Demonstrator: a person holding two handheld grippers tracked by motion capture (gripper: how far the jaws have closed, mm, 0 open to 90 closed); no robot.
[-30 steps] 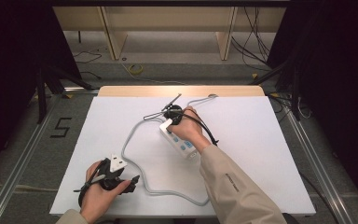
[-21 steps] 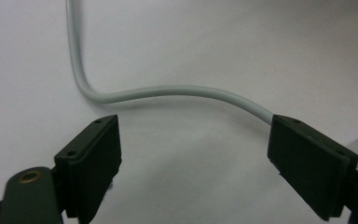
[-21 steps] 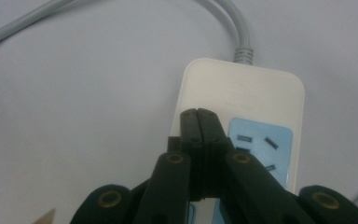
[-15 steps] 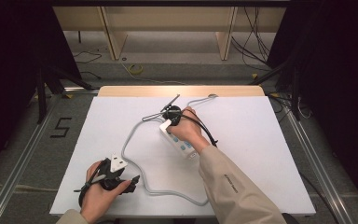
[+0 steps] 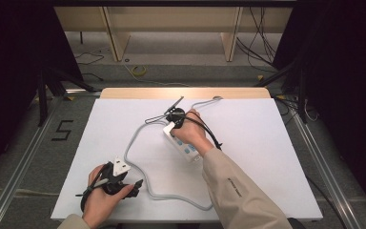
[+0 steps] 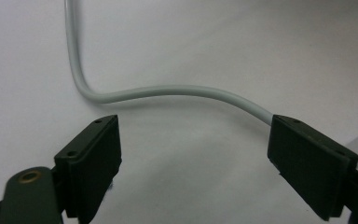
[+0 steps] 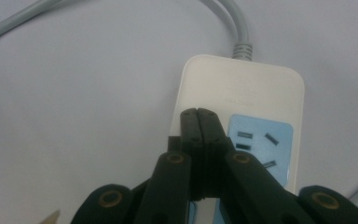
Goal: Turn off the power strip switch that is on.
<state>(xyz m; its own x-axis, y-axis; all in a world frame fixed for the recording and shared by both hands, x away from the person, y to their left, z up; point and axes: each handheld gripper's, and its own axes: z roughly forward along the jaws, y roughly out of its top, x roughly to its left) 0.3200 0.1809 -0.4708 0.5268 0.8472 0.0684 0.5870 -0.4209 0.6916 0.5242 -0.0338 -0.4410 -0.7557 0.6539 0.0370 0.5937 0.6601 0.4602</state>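
Grey cable (image 6: pixel 177 91) runs from ten to three o'clock just beyond the left gripper's (image 6: pixel 193 163) released jaws, while the right gripper's (image 7: pixel 199 122) clenched, empty jaws rest over the power strip (image 7: pixel 261 98).

A large dark digit "5" (image 5: pixel 62 130) stands on the grey floor (image 5: pixel 24 157) to the left of the table, readable in the high view. Small dark lettering (image 5: pixel 235 187) runs along the beige sleeve (image 5: pixel 238 191) of the person's right arm, too small to make out. Faint embossed marks (image 7: pixel 240 99) sit on the white top of the power strip (image 7: pixel 242 88) in the right gripper view, above its blue socket panel (they look like a short line of characters, but cannot be read)
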